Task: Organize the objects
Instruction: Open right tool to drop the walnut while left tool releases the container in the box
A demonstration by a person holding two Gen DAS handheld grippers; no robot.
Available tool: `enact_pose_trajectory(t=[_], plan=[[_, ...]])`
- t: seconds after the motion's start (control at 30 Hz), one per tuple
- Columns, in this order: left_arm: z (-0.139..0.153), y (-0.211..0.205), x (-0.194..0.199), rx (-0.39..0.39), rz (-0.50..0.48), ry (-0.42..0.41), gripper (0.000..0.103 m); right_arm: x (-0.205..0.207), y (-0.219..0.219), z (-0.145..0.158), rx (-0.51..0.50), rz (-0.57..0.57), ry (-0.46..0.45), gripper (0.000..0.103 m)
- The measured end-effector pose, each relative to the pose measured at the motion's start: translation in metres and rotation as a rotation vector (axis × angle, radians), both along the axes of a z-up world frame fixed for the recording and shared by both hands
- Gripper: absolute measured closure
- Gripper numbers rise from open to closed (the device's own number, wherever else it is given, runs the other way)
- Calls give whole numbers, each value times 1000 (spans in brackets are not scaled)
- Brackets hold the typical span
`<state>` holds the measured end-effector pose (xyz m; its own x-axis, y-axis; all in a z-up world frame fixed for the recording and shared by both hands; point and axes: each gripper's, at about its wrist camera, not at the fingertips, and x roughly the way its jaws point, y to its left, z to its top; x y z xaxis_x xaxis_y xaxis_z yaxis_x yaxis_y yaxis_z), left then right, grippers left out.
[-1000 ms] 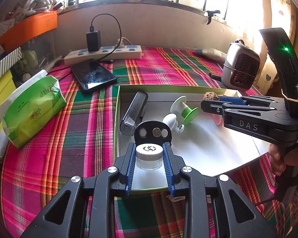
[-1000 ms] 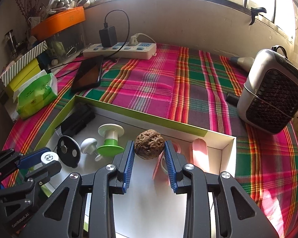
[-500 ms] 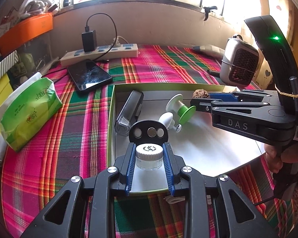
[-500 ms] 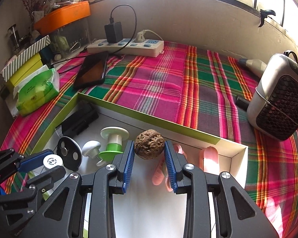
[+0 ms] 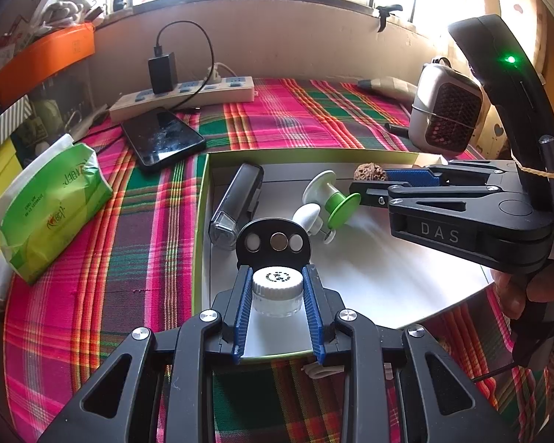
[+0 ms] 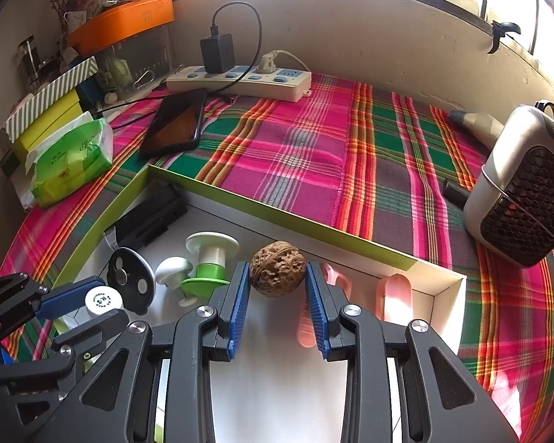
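1. Over the near end of the shallow green-edged tray (image 5: 203, 199), the left gripper (image 5: 277, 295) is clamped on a small clear jar (image 5: 277, 291) with a white ribbed cap, its blue pads pressed to both sides of the jar
2. Toward the tray's far wall, the right gripper (image 6: 277, 284) is closed on a walnut (image 6: 277, 268), which sits between the tips of its blue fingers; a hand (image 5: 517, 295) shows under it in the left wrist view
3. Inside the tray, just beyond the jar, stands a black disc (image 5: 273, 241) with three round spots; a dark bike light (image 5: 238, 199) lies along the left wall, and a green-and-white mushroom-shaped piece (image 5: 332, 199) lies tipped beside a smaller white one (image 5: 308, 217)
4. Two pink pieces (image 6: 393, 291) lie on the tray floor near the right gripper
5. On the plaid cloth (image 6: 306, 147) outside the tray are a phone (image 5: 162, 140), a power strip (image 5: 188, 96), a green tissue pack (image 5: 51, 206) and a small heater (image 6: 524, 192)
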<state>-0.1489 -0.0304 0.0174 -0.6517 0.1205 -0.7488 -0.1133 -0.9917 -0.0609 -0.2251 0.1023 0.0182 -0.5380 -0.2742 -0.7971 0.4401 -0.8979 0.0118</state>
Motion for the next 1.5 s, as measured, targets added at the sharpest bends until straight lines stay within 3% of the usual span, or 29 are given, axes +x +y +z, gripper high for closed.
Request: enact_pose_trajectory(t=[0.6, 0.7, 0.9, 1.5], plan=[[-1, -1, 0, 16, -1, -7, 77, 0, 1, 1, -10, -19, -4, 70], [0, -2, 1, 18, 0, -3, 75, 0, 3, 2, -21, -27, -5, 60], [3, -3, 6, 20, 9, 2, 73, 5, 4, 6, -29, -31, 5, 60], [24, -4, 42, 57, -9, 58, 73, 56, 15, 30, -104, -82, 63, 60]])
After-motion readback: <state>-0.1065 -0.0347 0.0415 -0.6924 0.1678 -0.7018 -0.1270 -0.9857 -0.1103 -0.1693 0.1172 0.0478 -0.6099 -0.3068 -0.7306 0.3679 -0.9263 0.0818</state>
